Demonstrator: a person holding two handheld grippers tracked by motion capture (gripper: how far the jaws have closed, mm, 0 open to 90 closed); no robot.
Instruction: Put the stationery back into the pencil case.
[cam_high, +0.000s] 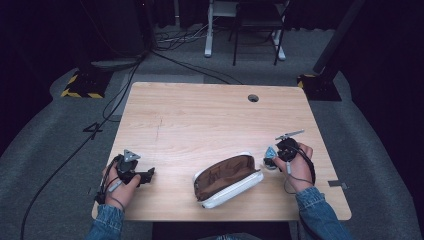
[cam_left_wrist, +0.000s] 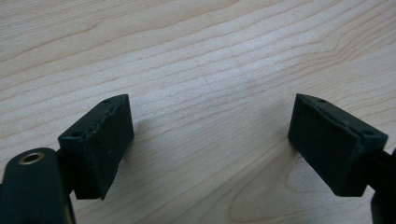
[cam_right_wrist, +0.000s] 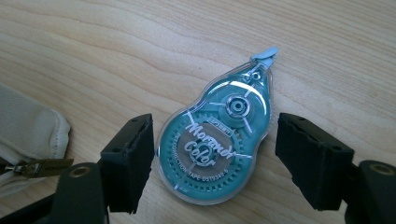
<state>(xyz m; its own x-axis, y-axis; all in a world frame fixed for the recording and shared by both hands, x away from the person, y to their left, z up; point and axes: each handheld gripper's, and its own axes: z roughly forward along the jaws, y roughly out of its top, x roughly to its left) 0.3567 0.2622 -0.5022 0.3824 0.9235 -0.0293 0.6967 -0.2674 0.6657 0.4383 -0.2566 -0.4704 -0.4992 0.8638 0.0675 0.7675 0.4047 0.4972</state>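
Inspecting the table (cam_high: 200, 115), we find a pouch (cam_high: 227, 180) lying open near the front edge, white outside and brown inside, between the two hands. We note the left gripper (cam_high: 145, 175) held low at the front left corner, well apart from the pouch; in the left gripper view its jaws stand wide apart over bare wood, holding nothing. We note the right gripper (cam_high: 272, 159) at the front right, just beside the pouch's right end. In the right gripper view its jaws are spread, and a teal correction tape (cam_right_wrist: 217, 151) lies flat on the wood between them; the left jaw sits very near its edge, the right jaw clear of it. We see the pouch's zipper pull (cam_right_wrist: 42, 166) at that view's lower left
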